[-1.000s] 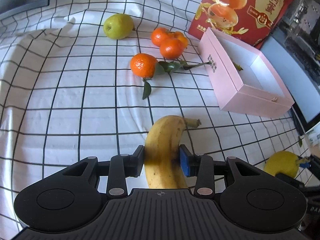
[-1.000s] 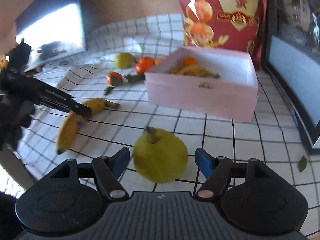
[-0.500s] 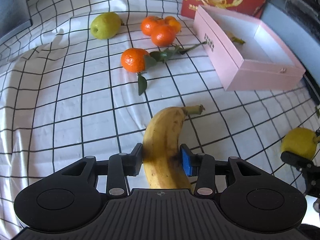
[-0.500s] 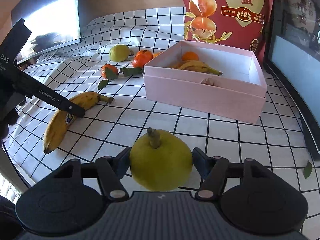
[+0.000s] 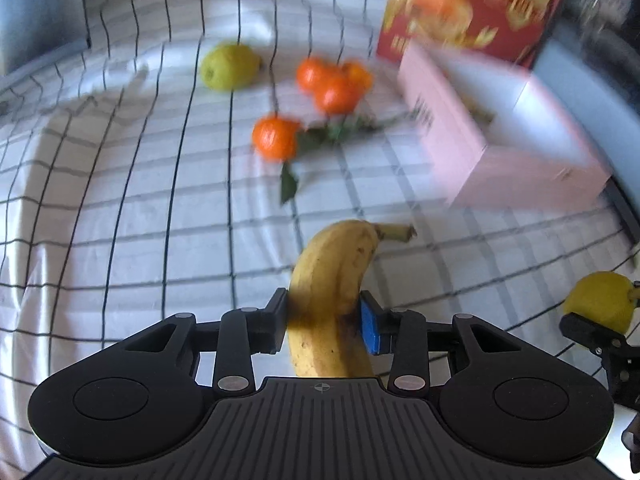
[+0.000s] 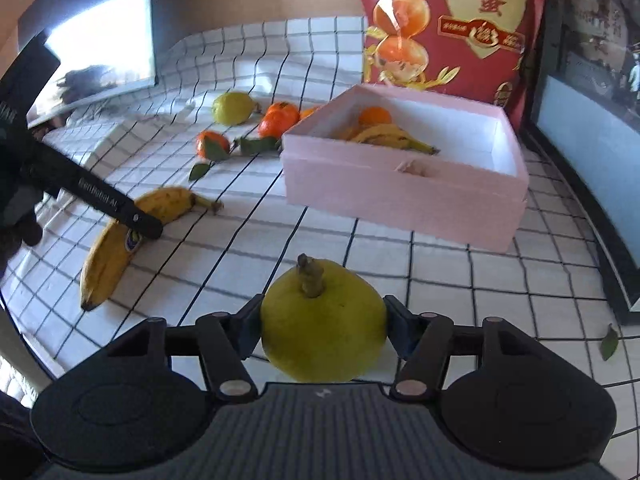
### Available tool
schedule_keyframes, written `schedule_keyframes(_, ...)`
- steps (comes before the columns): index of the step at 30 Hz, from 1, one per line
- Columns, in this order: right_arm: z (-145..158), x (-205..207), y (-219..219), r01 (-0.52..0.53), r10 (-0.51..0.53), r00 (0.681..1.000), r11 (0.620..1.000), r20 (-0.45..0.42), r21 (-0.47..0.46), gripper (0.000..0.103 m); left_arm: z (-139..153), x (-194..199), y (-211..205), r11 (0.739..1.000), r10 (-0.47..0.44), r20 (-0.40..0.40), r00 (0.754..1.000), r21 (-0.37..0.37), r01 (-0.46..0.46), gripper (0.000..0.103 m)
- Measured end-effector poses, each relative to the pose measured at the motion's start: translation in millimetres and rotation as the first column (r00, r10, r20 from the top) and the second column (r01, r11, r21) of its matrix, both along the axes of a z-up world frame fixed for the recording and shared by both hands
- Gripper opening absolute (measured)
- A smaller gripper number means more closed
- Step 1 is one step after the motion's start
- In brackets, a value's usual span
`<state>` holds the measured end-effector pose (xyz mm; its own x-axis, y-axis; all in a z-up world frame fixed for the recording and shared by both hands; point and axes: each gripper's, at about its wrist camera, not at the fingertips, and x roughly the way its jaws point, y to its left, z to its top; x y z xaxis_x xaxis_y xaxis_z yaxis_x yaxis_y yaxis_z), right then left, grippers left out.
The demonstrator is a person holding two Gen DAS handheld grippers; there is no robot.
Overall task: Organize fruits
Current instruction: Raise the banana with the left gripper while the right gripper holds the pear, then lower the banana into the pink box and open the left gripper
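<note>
My left gripper (image 5: 323,322) is shut on a yellow banana (image 5: 332,280), its stem pointing toward the pink box (image 5: 500,160). My right gripper (image 6: 322,326) is shut on a green pear (image 6: 324,328), stem up, held above the cloth. The pink box (image 6: 404,196) is open and holds a banana (image 6: 388,136) and an orange (image 6: 374,115). In the right wrist view the left gripper's finger (image 6: 104,204) crosses the held banana (image 6: 120,240). The pear also shows at the right edge of the left wrist view (image 5: 600,306).
On the checked cloth (image 5: 120,200) lie a second green pear (image 5: 230,66), several oranges (image 5: 332,84) and one orange with leaves (image 5: 276,138). A red snack bag (image 6: 452,20) stands behind the box. Dark screens stand at the left (image 6: 96,56) and right (image 6: 592,140).
Both grippers have risen with their fruit. The right gripper closed on the pear and lifted it. The left wrist view has tilted up and is blurred by motion.
</note>
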<state>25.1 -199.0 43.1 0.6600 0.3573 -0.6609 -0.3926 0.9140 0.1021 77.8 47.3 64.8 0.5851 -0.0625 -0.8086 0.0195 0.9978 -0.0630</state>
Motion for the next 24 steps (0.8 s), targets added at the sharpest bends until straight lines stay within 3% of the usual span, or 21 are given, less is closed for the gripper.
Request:
schedule_keyframes(4,30.7,3.6,-15.8,0.031,-0.035,0.998,0.997,0.055,0.068,0.062,49.6,-13.2,-7.4,0.998,-0.041,0.205,0.978,-0.043,0.051,0.041)
schedule_keyframes(7,64.6,7.6,-29.2,0.057,-0.072,0.985,0.994,0.155,0.096,0.062,107.9,-1.2,-24.7,0.988,-0.144,0.378,0.915,-0.004,0.157,0.041)
schedule_keyframes(9,84.7,11.7,-38.4,0.078,-0.100,0.972,0.991,0.210,0.111,0.062,148.6,18.2,-40.8,0.974,-0.214,0.467,0.858,0.036,0.224,0.041)
schedule_keyframes(11,99.1,15.5,-47.7,0.101,-0.129,0.959,0.987,0.252,0.123,0.062,175.6,40.9,-59.1,0.958,-0.273,0.509,0.816,0.069,0.277,0.041)
schedule_keyframes(13,106.1,17.5,-55.1,0.130,-0.160,0.947,0.984,0.280,0.124,0.062,192.0,69.8,-79.1,0.942,-0.323,0.511,0.796,0.092,0.323,0.041)
schedule_keyframes(16,100.9,17.4,-66.4,0.186,-0.218,0.941,0.972,0.260,0.141,0.062,187.5,114.9,-109.5,0.926,-0.369,0.459,0.808,0.101,0.365,0.041)
schedule_keyframes(20,79.2,11.9,-78.1,0.259,-0.289,0.940,0.951,0.182,0.169,0.062,142.6,154.9,-140.7,0.901,-0.425,0.322,0.846,0.067,0.428,0.041)
schedule_keyframes(24,60.5,3.6,-86.2,0.314,-0.337,0.935,0.931,0.108,0.185,0.062,94.2,187.8,-156.4,0.897,-0.399,0.176,0.900,-0.129,0.423,0.041)
